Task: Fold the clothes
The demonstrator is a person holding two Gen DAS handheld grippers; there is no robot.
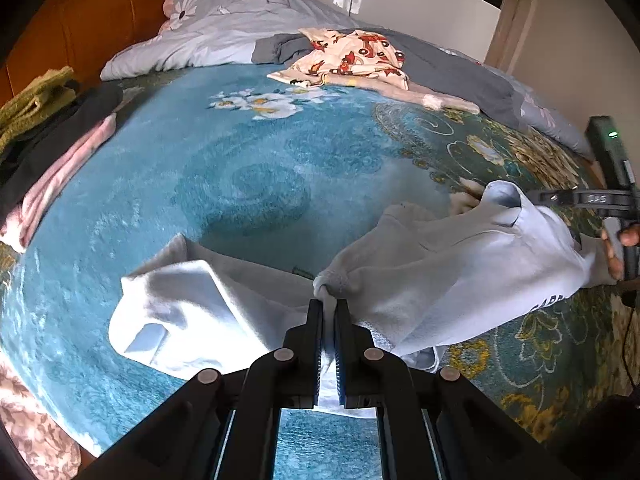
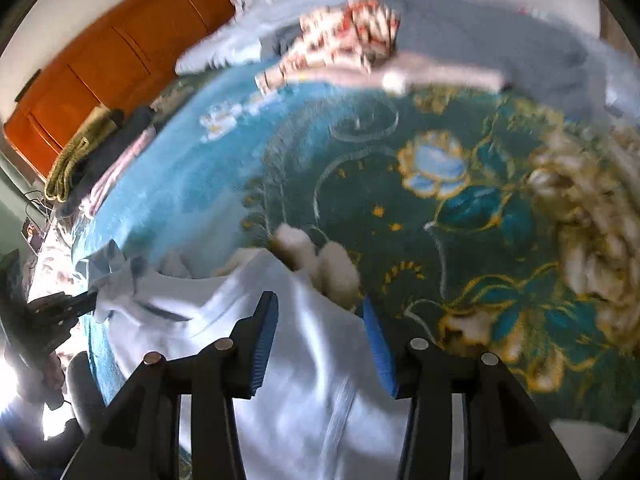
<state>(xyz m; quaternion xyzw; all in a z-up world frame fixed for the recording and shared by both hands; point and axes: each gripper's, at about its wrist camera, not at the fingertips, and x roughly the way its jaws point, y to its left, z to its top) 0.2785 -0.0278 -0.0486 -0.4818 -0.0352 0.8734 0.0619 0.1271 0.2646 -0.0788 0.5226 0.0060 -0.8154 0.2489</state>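
A white sweatshirt (image 1: pixel 460 264) lies crumpled on the blue flowered blanket (image 1: pixel 240 160), one part spread to the left and one bunched to the right. My left gripper (image 1: pixel 328 304) is shut on a fold of it near the middle, and cloth shows between the pads. In the right wrist view the same sweatshirt (image 2: pixel 304 392) lies under my right gripper (image 2: pixel 318 304), whose blue pads stand wide apart, open, over the fabric's edge. The right tool's black frame (image 1: pixel 608 152) and a hand (image 1: pixel 616 248) show at the garment's far right end.
Folded clothes in green, black and pink (image 1: pixel 40 148) are stacked at the bed's left edge. A cream garment with red print (image 1: pixel 352 56) lies on a grey quilt (image 1: pixel 460 68) at the back. A pillow (image 1: pixel 224 20) leans against an orange headboard (image 1: pixel 92 12).
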